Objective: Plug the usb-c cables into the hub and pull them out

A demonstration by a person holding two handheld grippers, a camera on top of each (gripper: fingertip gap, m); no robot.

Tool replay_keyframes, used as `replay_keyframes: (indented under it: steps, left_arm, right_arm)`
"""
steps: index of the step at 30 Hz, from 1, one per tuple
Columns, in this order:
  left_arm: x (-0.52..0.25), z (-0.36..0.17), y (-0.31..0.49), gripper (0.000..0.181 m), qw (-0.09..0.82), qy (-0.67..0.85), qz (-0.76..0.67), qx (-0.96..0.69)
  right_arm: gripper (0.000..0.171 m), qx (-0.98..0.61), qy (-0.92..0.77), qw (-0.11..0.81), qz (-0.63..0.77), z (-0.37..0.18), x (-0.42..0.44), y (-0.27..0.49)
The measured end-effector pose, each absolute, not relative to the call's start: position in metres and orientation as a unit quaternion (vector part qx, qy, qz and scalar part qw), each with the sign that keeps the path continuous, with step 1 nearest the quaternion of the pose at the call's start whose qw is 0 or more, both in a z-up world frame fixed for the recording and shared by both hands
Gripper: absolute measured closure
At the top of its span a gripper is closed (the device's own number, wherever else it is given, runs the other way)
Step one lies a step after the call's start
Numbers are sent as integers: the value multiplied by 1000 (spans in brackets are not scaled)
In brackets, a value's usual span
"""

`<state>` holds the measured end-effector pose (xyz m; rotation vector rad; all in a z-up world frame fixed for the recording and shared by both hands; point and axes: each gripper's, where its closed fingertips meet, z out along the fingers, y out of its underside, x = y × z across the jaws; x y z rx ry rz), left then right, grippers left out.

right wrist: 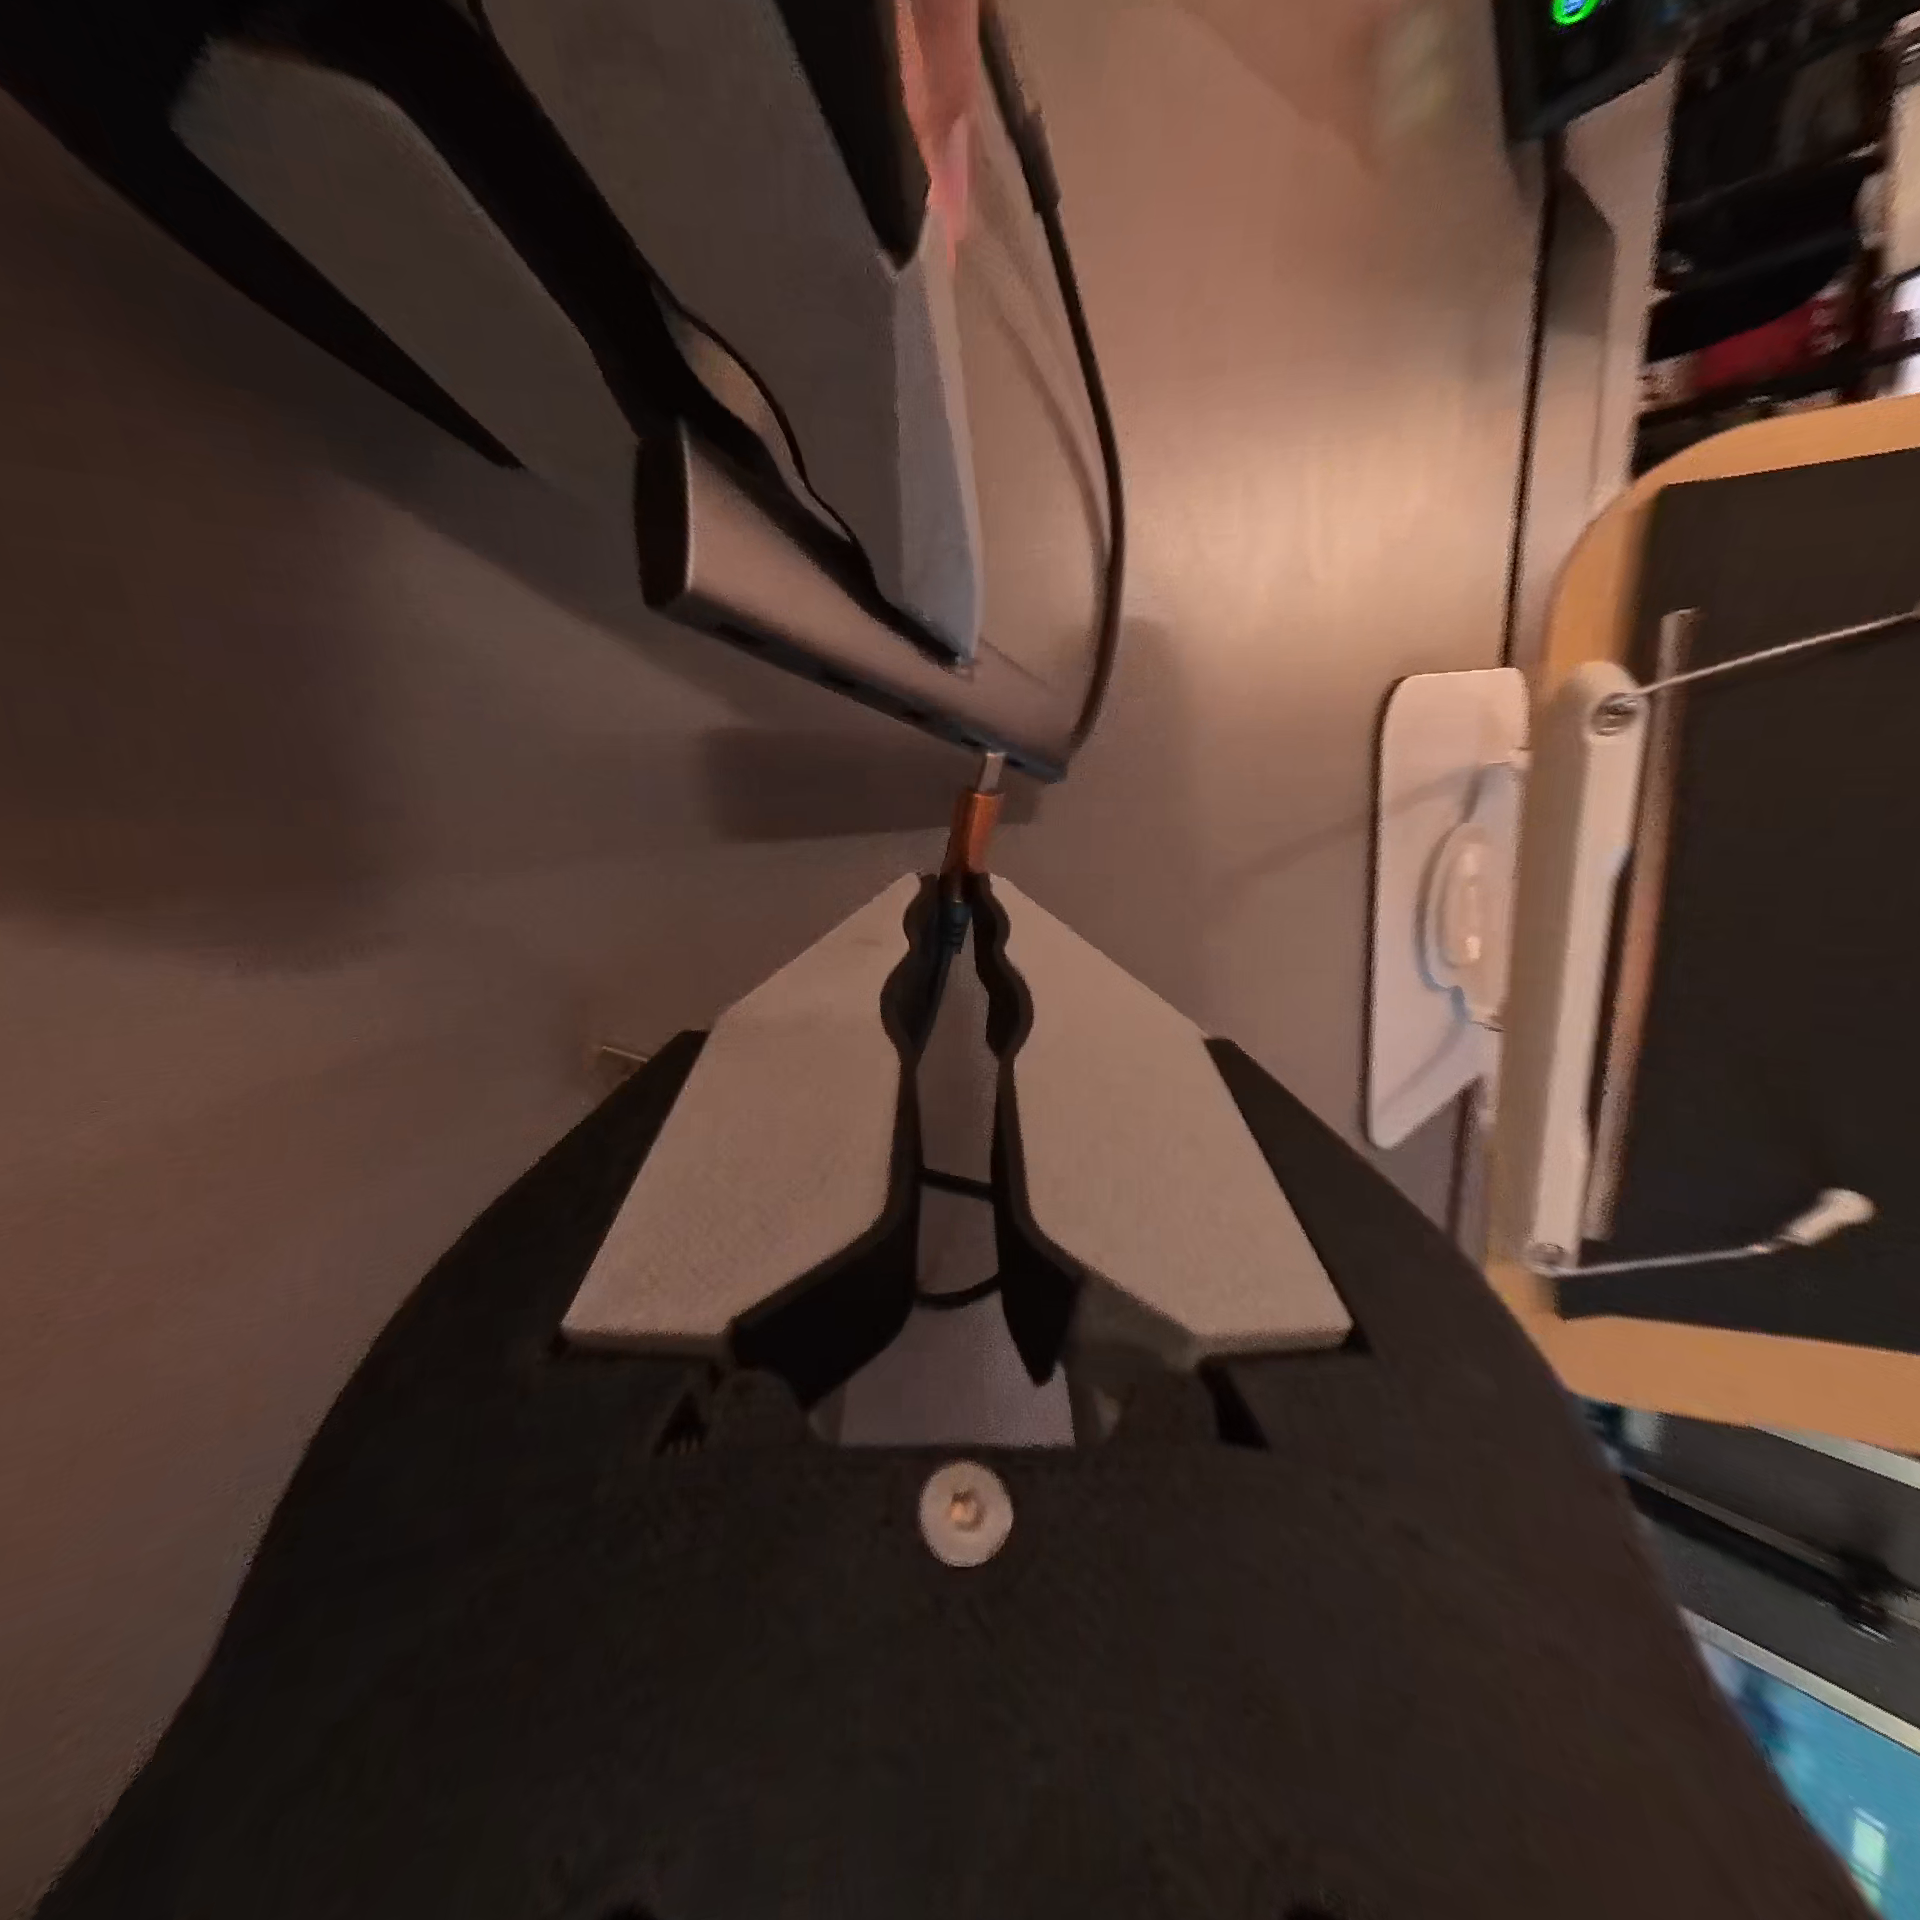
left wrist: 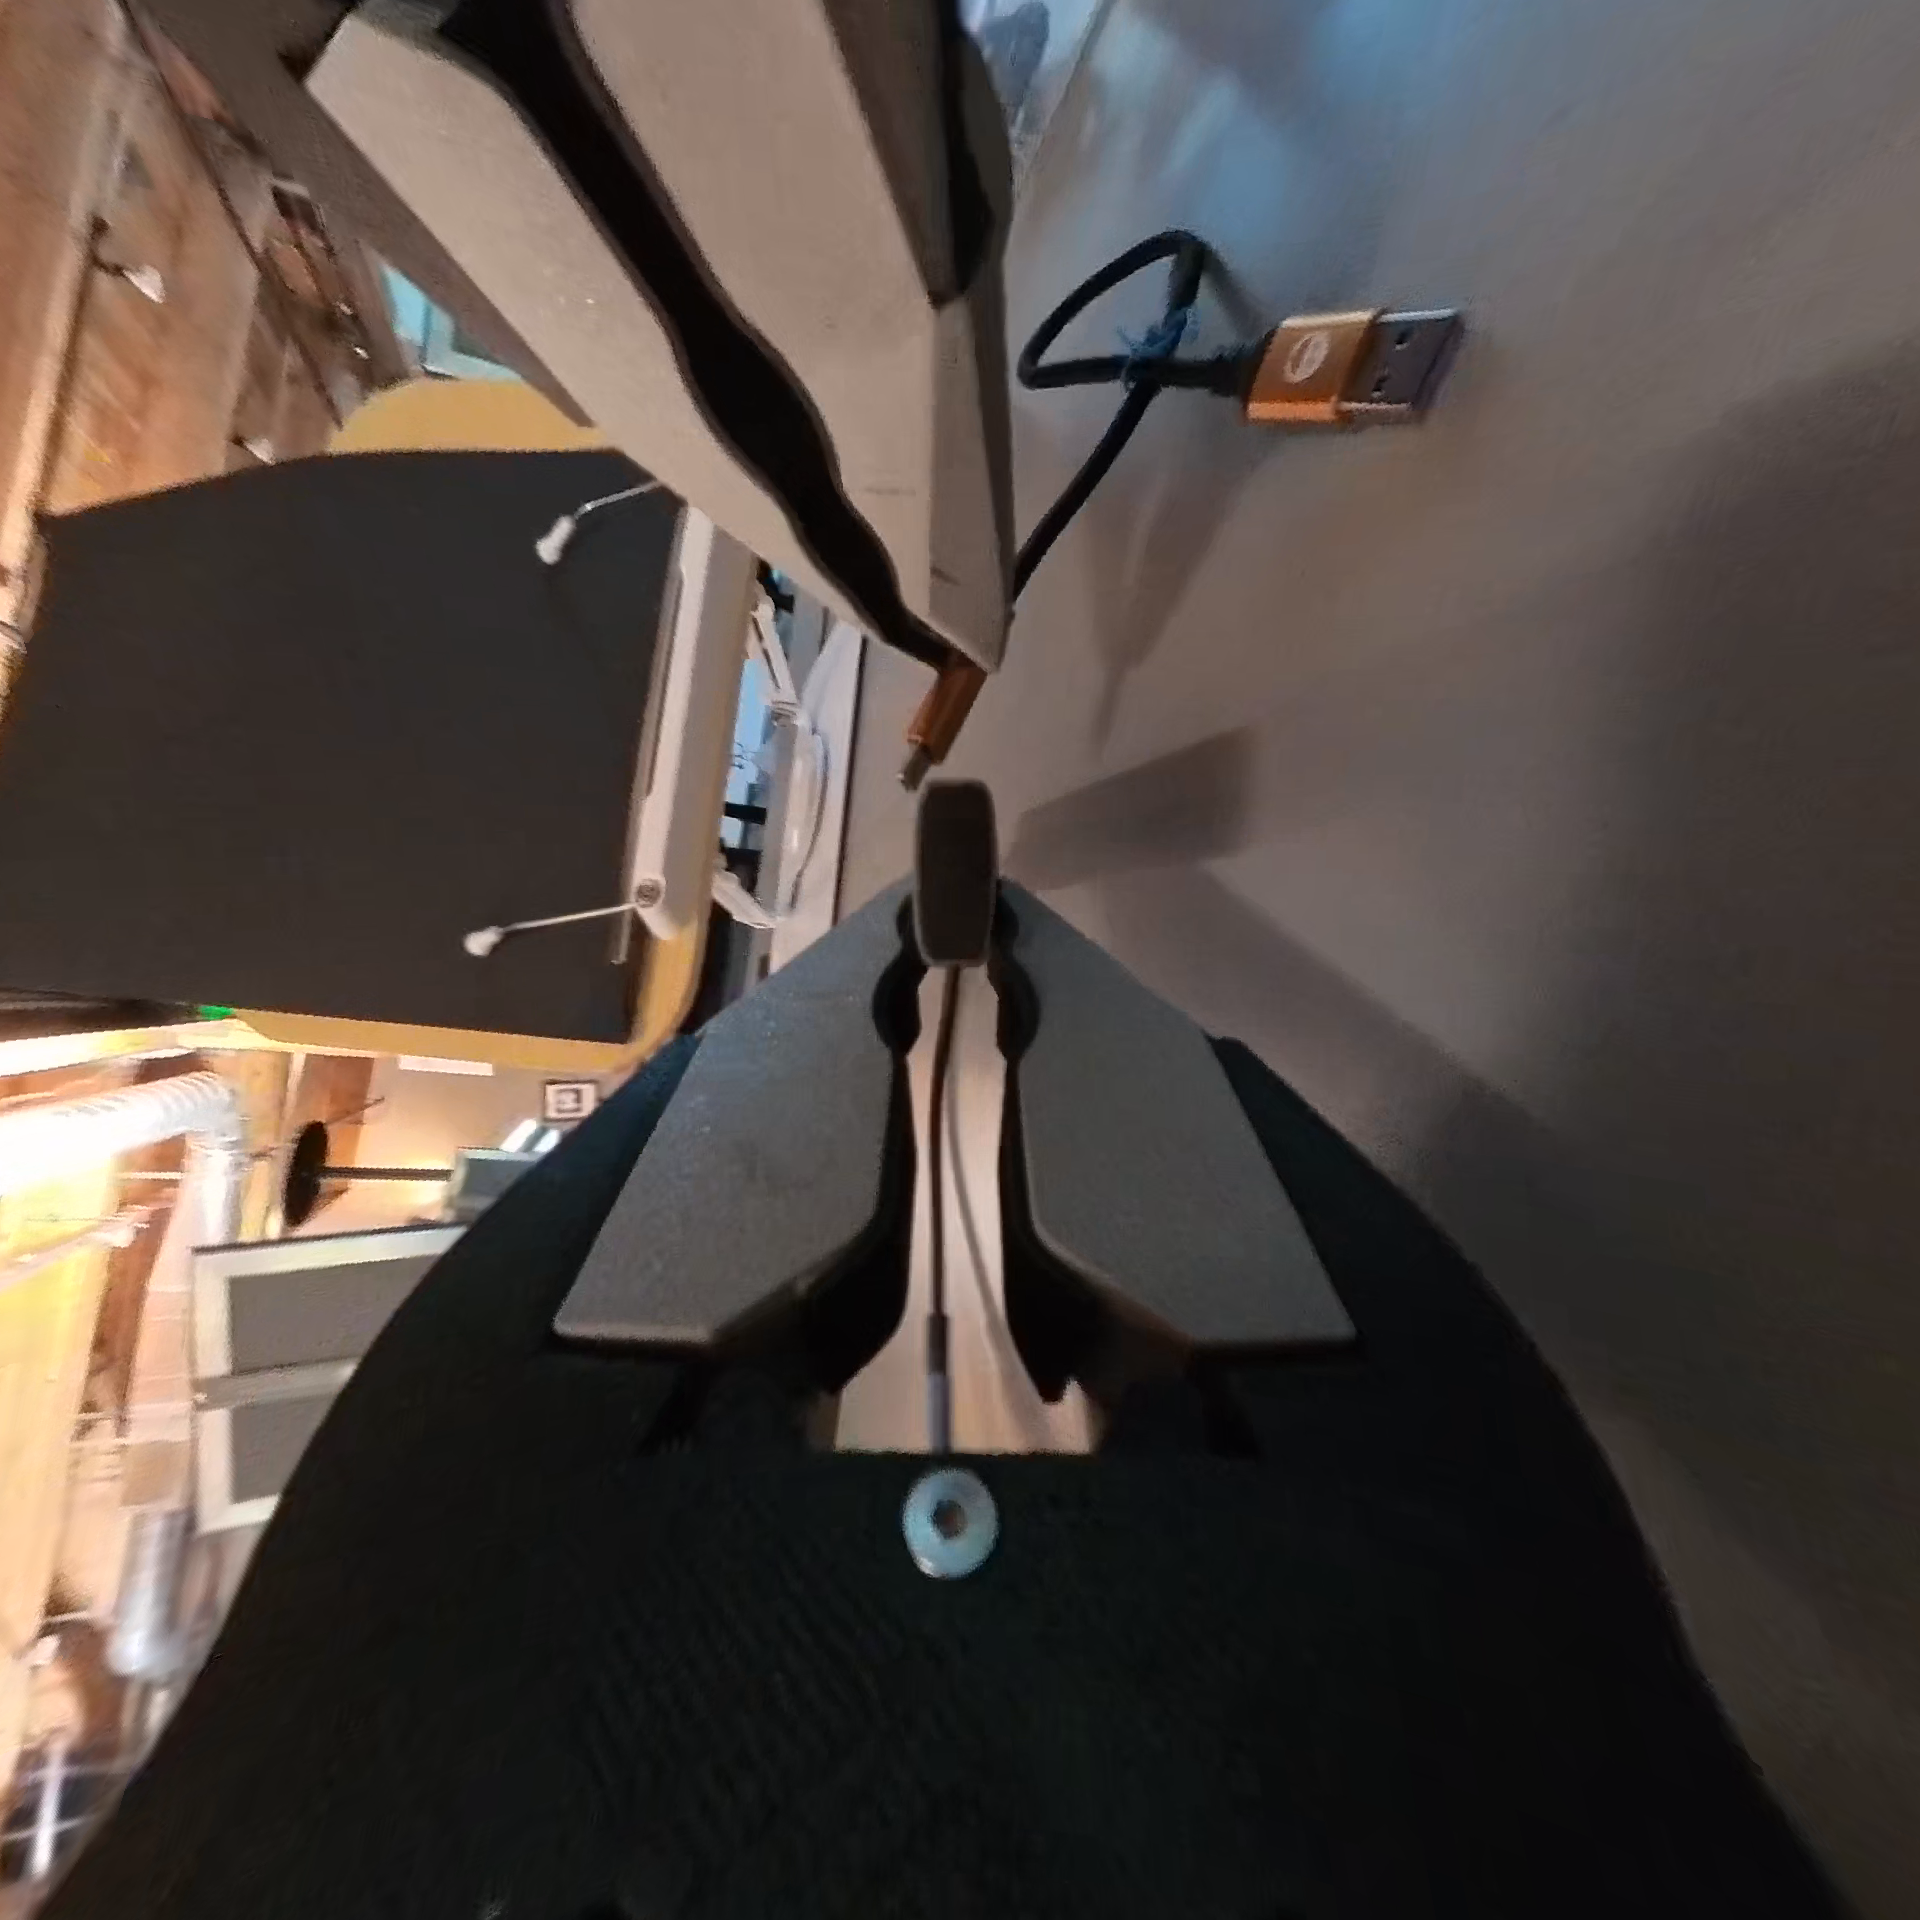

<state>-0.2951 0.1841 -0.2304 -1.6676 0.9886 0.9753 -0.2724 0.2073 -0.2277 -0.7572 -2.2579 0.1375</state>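
The grey table (left wrist: 1558, 935) carries little here; both tools work above it, so the hub is the frame that matters. The hub (right wrist: 831, 582), a long grey slab, is clamped across its body by the left gripper (right wrist: 935, 644), and its port edge faces the right gripper (right wrist: 956, 883). In the left wrist view the hub (left wrist: 954, 873) appears end-on between that gripper's closed fingertips (left wrist: 954, 925), with its own thin lead running back between the fingers.

The right gripper is closed on the black cable just behind the orange USB-C plug (right wrist: 971, 826). The plug's long axis lies nearly straight ahead of the gripper, crosswise to the hub's long axis, and its silver tip meets a port near the hub's end corner; whether it is partly seated or only at the mouth I cannot tell. The right gripper is plainly the nearer to the plug, so I judge the coming move runs along that axis.

Towards the table's far side the cable's other end, an orange USB-A plug (left wrist: 1351, 369), lies flat with a tied loop (left wrist: 1112, 332) behind it.
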Motion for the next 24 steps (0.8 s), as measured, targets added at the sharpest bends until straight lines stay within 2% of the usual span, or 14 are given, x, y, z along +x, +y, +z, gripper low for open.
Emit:
replay_keyframes:
  steps: [6,9,12,14,15,18,24]
  left_arm:
    - [-313,-227,185,173,467,346,388,-716]
    - [-322,-219,182,174,493,310,365,-726]
    - [-328,-213,181,174,513,287,349,-730]
    - [-331,-211,180,174,515,281,350,-730]
    - [-331,-211,180,174,514,282,352,-729]
    - [-328,-215,180,174,503,298,362,-726]
    - [-319,-222,182,174,487,330,372,-718]
  right_arm:
    - [168,-221,-848,482,-11,-235,-285,226]
    - [168,-179,-861,477,1,-253,-275,219]
    - [161,-222,-879,410,102,-264,-264,212]
    - [144,-275,-876,349,189,-259,-259,212]
    - [143,-299,-870,313,235,-255,-256,210]
    - [145,-366,-837,230,335,-244,-255,217]
    - [151,-429,-807,64,400,-255,-254,223]
